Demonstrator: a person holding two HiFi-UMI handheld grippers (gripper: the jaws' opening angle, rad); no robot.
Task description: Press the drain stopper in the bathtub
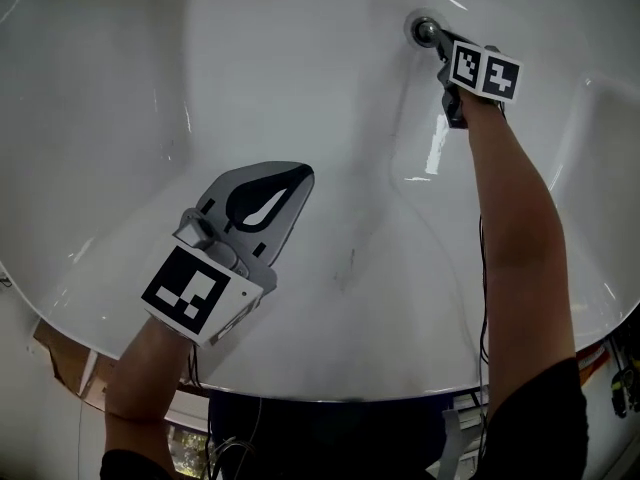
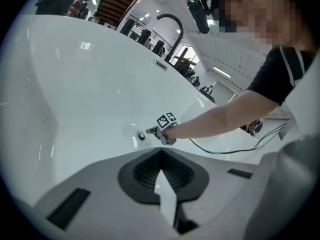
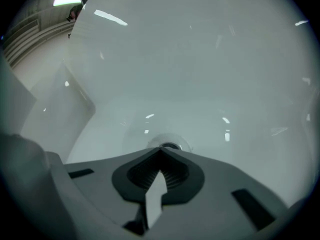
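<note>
At the bathtub's (image 1: 200, 88) far end, the round metal drain stopper (image 1: 425, 31) sits just ahead of the right gripper's (image 1: 441, 44) closed, empty tips; likely rigid, slick and spring-loaded, so push its centre squarely; left gripper (image 1: 290, 183), closed too, hangs well apart.

Carrier: white glossy bathtub (image 1: 200, 68), curved basin | Set in its floor: round metal drain stopper (image 1: 424, 31), at the far end | Rim: dark arched faucet (image 2: 170, 16) standing upright
</note>
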